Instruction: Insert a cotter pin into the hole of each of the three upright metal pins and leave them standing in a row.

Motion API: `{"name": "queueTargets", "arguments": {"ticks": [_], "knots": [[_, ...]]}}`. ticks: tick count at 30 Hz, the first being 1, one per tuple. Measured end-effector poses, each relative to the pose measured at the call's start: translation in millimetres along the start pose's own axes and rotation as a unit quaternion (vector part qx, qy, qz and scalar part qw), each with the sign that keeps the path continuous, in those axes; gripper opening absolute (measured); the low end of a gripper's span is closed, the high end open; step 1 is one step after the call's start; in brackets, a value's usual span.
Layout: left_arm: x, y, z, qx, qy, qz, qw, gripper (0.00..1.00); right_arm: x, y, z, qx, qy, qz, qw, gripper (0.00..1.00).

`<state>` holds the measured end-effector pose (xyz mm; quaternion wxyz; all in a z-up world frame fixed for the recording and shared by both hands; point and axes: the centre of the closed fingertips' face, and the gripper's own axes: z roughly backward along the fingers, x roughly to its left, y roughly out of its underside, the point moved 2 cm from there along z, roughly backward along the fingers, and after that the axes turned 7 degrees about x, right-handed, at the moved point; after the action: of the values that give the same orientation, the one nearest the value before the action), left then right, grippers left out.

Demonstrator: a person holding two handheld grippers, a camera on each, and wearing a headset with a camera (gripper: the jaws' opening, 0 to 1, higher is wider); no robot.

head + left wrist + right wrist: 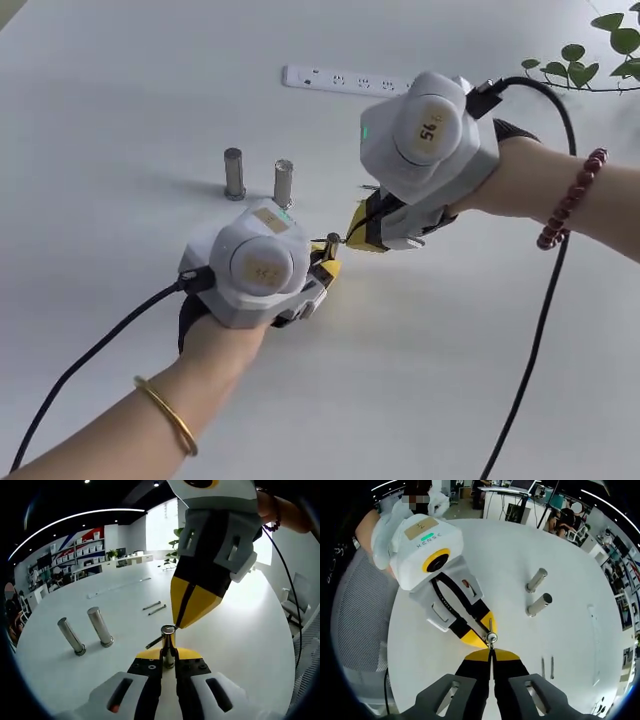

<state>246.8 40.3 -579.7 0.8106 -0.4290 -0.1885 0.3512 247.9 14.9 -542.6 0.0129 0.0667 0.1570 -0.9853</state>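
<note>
The left gripper (pixel 168 656) is clenched on the third metal pin (pixel 168 636), holding it upright just above the worktop (pixel 240 630). The right gripper (pixel 491 654) meets it tip to tip, its jaws pressed shut on a cotter pin (pixel 154 642), whose thin end pokes out of the far side of the hole near the pin's top. In the head view, the left gripper (pixel 325 268) sits low and the right gripper (pixel 355 232) comes in from the right. Two other metal pins (pixel 234 172) (pixel 284 183) stand side by side beyond them. Two spare cotter pins (pixel 151 605) lie farther back, and a power strip (pixel 345 80) lies near the far edge.
</note>
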Motion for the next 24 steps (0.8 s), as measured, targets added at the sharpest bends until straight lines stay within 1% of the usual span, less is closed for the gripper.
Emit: {"name": "queueTargets", "arguments": {"ticks": [4, 6, 9, 10, 12, 14, 18, 20, 24], "knots": [[0.1, 0.2, -0.1, -0.001, 0.000, 0.002, 1.0000, 0.07, 2.4, -0.7, 1.4, -0.003, -0.002, -0.003, 1.0000, 0.00], [0.2, 0.2, -0.1, -0.001, -0.001, 0.003, 1.0000, 0.07, 1.2, -0.8, 0.7, -0.004, -0.002, -0.005, 1.0000, 0.00], [0.1, 0.2, -0.1, -0.001, 0.000, 0.004, 1.0000, 0.07, 0.8, -2.3, 0.8, -0.011, -0.005, -0.016, 0.9998, 0.00], [0.2, 0.2, -0.2, 0.000, 0.000, 0.003, 1.0000, 0.07, 2.2, -3.1, 1.6, -0.013, -0.010, -0.021, 0.9996, 0.02], [0.0, 0.2, -0.3, 0.000, 0.000, 0.004, 1.0000, 0.07, 2.9, -4.2, 2.3, -0.015, -0.010, -0.025, 0.9995, 0.06], [-0.1, 0.2, -0.3, 0.000, 0.000, 0.004, 1.0000, 0.07, 1.8, -5.9, 3.1, -0.018, -0.007, -0.023, 0.9995, 0.06], [-0.1, 0.2, -0.2, 0.000, 0.000, 0.004, 1.0000, 0.07, 3.5, -14.7, 3.0, -0.044, -0.007, -0.011, 0.9990, 0.08], [0.0, 0.1, -0.3, -0.001, -0.001, 0.005, 1.0000, 0.07, 3.5, -17.7, 2.0, -0.050, -0.004, -0.004, 0.9987, 0.08], [0.1, 0.0, -0.3, -0.001, -0.001, 0.007, 1.0000, 0.07, 3.5, -20.2, -1.3, -0.053, -0.008, 0.005, 0.9986, 0.07]]}}
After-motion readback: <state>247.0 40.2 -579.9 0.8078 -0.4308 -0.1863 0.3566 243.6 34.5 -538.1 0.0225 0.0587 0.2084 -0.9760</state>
